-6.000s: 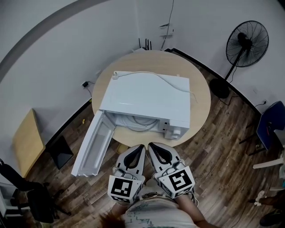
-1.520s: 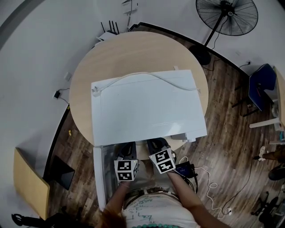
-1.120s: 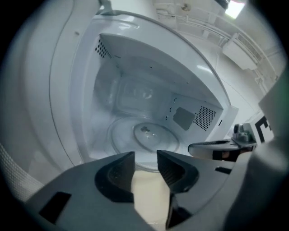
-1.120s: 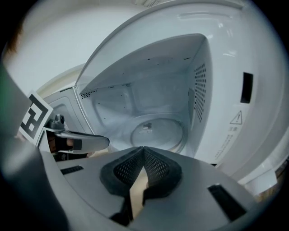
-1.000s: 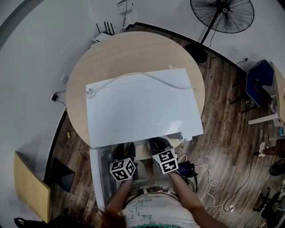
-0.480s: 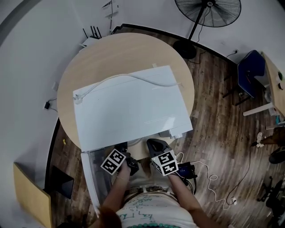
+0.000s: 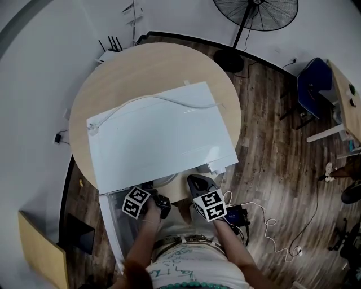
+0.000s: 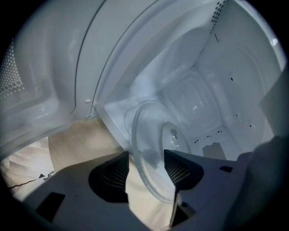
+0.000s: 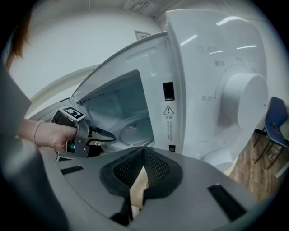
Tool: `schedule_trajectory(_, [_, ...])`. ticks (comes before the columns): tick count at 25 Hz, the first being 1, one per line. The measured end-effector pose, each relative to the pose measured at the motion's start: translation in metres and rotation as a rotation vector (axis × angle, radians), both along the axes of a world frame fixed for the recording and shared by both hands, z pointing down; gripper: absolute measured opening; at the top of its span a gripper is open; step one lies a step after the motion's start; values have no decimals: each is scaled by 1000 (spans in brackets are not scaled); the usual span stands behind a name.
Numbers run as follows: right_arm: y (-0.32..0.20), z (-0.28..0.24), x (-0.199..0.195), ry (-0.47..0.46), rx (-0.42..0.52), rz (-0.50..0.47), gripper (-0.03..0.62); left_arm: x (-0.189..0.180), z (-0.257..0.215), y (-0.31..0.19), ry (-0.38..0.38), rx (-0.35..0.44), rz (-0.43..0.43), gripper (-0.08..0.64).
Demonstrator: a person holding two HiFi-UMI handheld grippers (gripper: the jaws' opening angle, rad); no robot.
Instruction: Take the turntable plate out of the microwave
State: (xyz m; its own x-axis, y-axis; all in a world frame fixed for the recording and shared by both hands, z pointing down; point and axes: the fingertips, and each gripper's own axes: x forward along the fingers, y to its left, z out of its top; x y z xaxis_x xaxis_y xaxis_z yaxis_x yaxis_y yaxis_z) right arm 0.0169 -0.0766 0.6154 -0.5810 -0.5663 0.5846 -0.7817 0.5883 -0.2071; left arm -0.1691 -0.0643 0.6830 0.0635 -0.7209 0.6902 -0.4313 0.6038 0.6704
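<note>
The white microwave [image 7: 158, 135] stands on a round wooden table [image 7: 141, 62], its door [image 7: 113, 226] swung open at the lower left. The clear glass turntable plate [image 8: 151, 149] lies in the cavity. My left gripper [image 8: 146, 158] reaches into the opening. Its jaws have just been closing, and the plate's near rim stands between the pads [image 8: 118, 172], which do not press on it. In the head view the left gripper [image 7: 155, 200] sits at the cavity mouth. My right gripper [image 9: 143, 155] is shut and empty, held in front of the control panel [image 9: 239, 101]; in the head view the right gripper [image 7: 198, 183] is beside the left.
A white power cord [image 7: 152, 100] lies across the microwave's top. A standing fan [image 7: 256, 11] is beyond the table, a blue chair [image 7: 313, 84] to the right. A dark device with cables [image 7: 237, 214] lies on the wooden floor near my right arm.
The left gripper has rolled over and shifted left and lower into the microwave's mouth. The right gripper has stayed at the front right, still shut.
</note>
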Motion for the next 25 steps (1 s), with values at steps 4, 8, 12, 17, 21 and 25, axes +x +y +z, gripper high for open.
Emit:
schedule_trajectory(4, [1,2,-2,-5,-6,-16,-9,2,-4,3,21,30,-14,202])
schedule_trajectory(8, [4,3,-7,-11,-8,-36,-8,3,-6,7,56,67,-31,162])
schedule_trajectory(12, [5,4,-9,-34,-26,-35,-8,8,-11,8,117,132,-53,121])
schedule_trajectory(17, [8,6,-7,-68,-56,-25,-8,11,-15,13,194,230,-90,83])
schedule_trajectory(21, [10,10,-6,-122,-102,-13,5,15,-19,18,216,283,-95,71])
schedule_trajectory(25, [11,14,-8,-215,-178,14,27,14,-23,22,223,305,-99,63])
